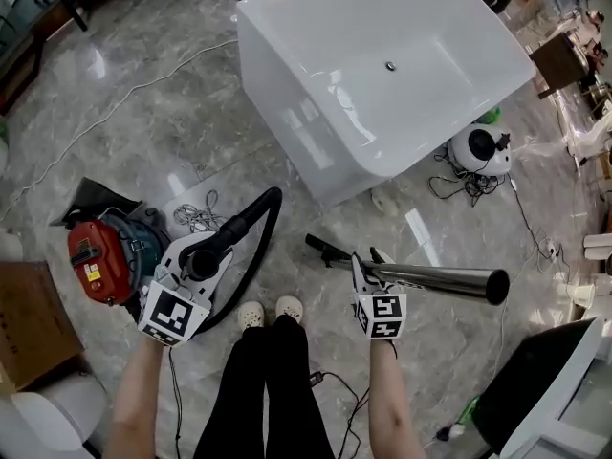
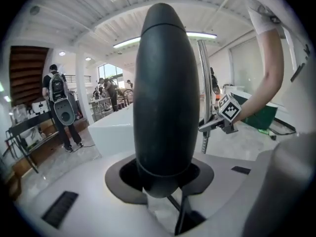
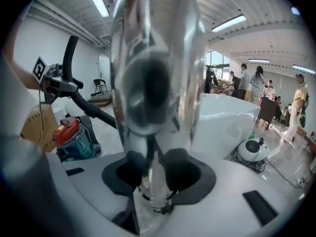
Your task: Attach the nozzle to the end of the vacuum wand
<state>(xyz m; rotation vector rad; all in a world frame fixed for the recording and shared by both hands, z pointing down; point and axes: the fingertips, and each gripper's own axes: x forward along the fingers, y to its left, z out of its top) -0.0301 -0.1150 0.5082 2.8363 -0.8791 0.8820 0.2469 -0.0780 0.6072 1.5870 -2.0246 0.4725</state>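
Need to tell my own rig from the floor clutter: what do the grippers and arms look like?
The left gripper and the right gripper both have white plastic bodies, and each carries a cube with black-and-white square markers. No cables run from either that I can see. The forearms are bare. A white short sleeve shows in the left gripper view.

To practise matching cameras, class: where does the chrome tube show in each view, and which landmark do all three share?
Head view: the chrome tube lies level at lower right.
Left gripper view: the tube stands upright, just right of centre, beside the black hose end.
Right gripper view: the tube is close up, filling the centre.
Shared landmark: the white bathtub, in all three.
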